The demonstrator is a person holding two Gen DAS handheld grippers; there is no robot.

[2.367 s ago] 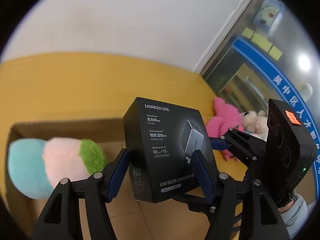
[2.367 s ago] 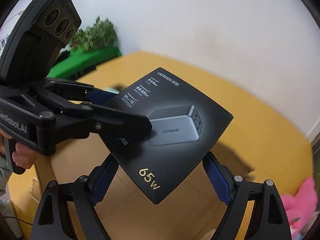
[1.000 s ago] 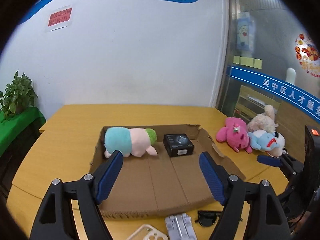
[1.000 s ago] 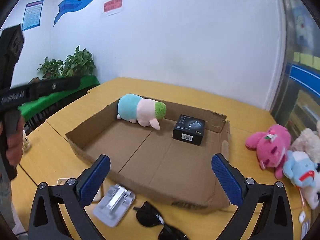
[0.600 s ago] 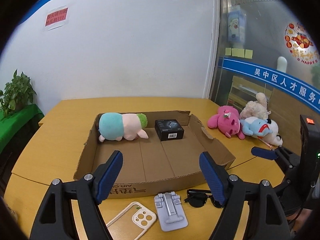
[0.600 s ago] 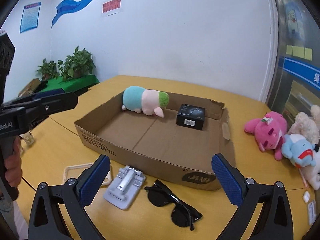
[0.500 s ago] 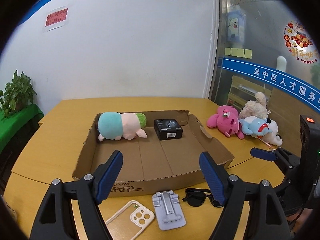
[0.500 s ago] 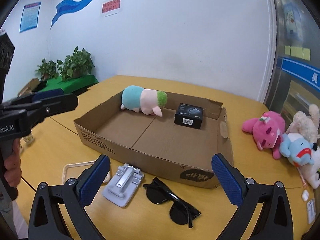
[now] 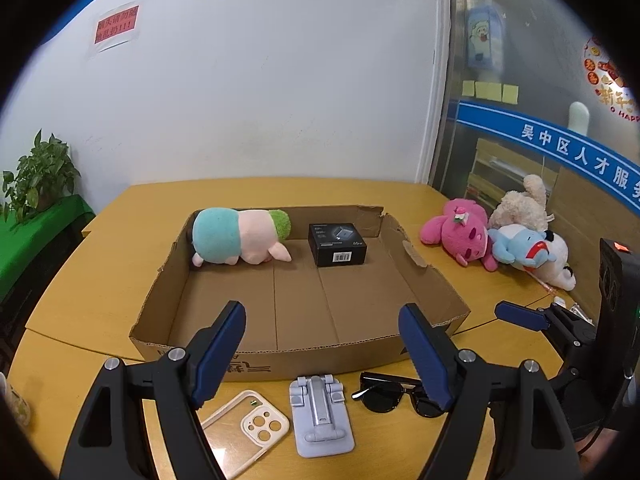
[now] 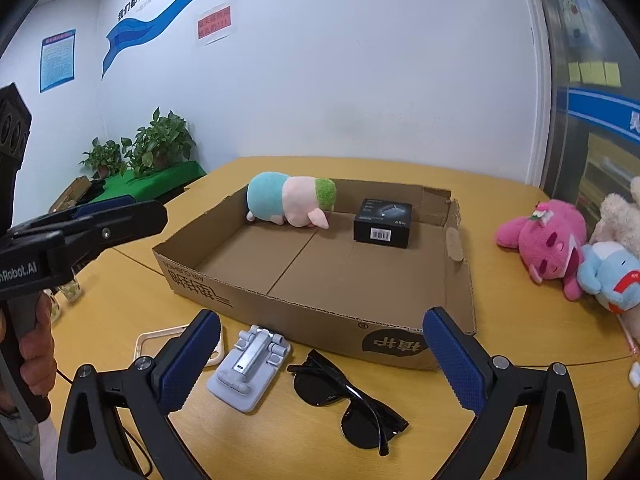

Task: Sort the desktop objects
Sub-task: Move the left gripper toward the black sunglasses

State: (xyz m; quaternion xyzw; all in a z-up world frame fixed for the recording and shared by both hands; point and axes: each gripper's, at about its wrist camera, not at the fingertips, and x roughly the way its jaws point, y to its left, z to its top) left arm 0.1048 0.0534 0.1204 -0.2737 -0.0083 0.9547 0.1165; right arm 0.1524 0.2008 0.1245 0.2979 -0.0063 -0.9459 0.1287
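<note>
A shallow cardboard box (image 9: pixel 280 360) (image 10: pixel 280 304) lies on the yellow table. Inside at the back lie a teal-pink-green plush (image 9: pixel 236 236) (image 10: pixel 290 200) and a black charger box (image 9: pixel 337 245) (image 10: pixel 383 223). In front of the box lie a clear phone case (image 9: pixel 248 426) (image 10: pixel 150 338), a grey phone stand (image 9: pixel 320 416) (image 10: pixel 252 368) and black sunglasses (image 9: pixel 396 398) (image 10: pixel 348 400). My left gripper (image 9: pixel 322 348) is open and empty above these items. My right gripper (image 10: pixel 318 356) is open and empty over the stand and sunglasses.
A pink plush (image 9: pixel 460 236) (image 10: pixel 544 244), a blue plush (image 9: pixel 528 250) (image 10: pixel 612 276) and a beige plush (image 9: pixel 520 204) lie at the table's right. Potted plants (image 10: pixel 156 146) stand on a green shelf at the left. The white wall is behind the table.
Both grippers let go of the black charger box, which now rests in the cardboard box. Both have pulled back toward the table's near edge, bringing the case, stand and sunglasses into view.
</note>
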